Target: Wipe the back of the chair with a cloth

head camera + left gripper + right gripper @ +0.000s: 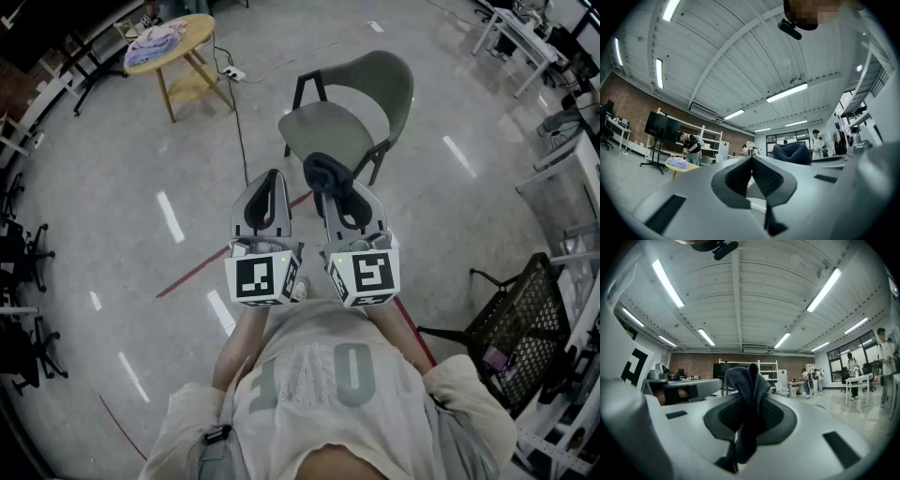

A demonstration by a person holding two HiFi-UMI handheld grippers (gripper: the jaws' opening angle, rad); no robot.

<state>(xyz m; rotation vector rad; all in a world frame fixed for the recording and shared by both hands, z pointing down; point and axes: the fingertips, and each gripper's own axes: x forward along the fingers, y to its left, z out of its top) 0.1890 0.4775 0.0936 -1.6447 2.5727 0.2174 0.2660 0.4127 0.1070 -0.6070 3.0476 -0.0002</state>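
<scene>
Between the jaws of the right gripper (749,416), pinched, sits the cloth (746,380): likely soft, limp; grip a bunched fold. The left gripper (752,176) is pressed together, empty.

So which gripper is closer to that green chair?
Right. The right gripper, holding the cloth, is directly in front of the chair; the left gripper is beside it, off to the side.

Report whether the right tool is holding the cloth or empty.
Holding it. The right tool is shut on the dark cloth, which sticks up bunched from between its closed jaws in the right gripper view.
</scene>
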